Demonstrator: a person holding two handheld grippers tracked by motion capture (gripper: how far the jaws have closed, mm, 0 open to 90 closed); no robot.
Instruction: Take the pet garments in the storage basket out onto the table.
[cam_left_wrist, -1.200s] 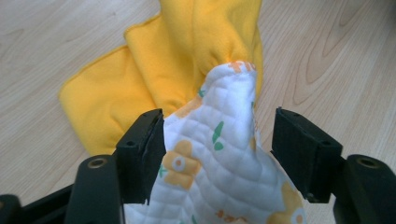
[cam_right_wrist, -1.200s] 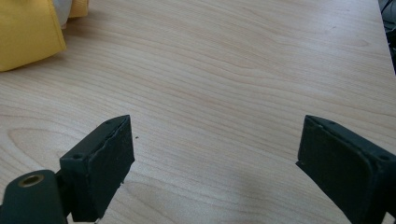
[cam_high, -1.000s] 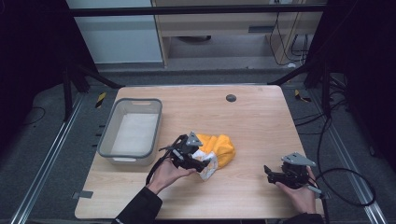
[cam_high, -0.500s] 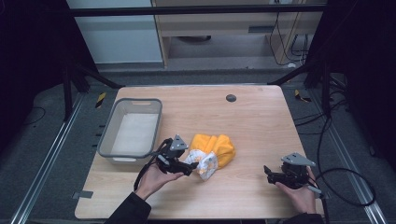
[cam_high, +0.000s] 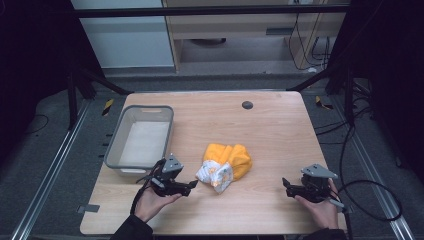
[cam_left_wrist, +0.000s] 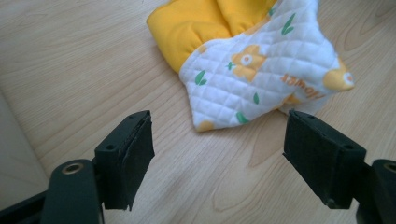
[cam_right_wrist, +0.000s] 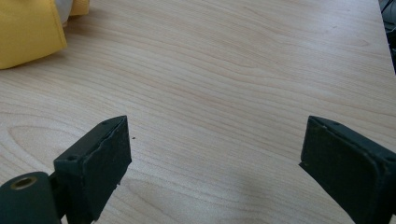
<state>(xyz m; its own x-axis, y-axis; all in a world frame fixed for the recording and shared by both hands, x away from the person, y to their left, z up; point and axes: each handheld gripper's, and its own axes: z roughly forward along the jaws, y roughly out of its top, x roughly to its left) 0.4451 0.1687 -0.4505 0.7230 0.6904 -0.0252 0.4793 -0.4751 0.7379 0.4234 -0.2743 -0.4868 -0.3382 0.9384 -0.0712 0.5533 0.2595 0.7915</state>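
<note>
A folded quilted cloth (cam_high: 225, 165), yellow on one side and white with a flower print on the other, lies on the wooden table (cam_high: 280, 130) near its middle front. In the left gripper view the cloth (cam_left_wrist: 252, 70) lies just beyond the jaws. My left gripper (cam_high: 192, 184) rests to the left of the cloth, a small gap apart and pointing at it. Its jaws (cam_left_wrist: 222, 140) have just been opening and stand open with nothing between them. My right gripper (cam_high: 286, 186) sits at the front right, open over bare wood (cam_right_wrist: 218, 144), with a yellow corner of the cloth (cam_right_wrist: 28, 32) far off.
A grey plastic bin (cam_high: 112, 150) with a white bottom stands at the table's left, close behind my left hand. A small black round disc (cam_high: 247, 105) sits near the far edge. Dark frame rails and cables surround the table.
My left gripper has drawn back leftward and toward the front, away from the cloth it was at. The cloth now lies free on the table. The right gripper has stayed put.
</note>
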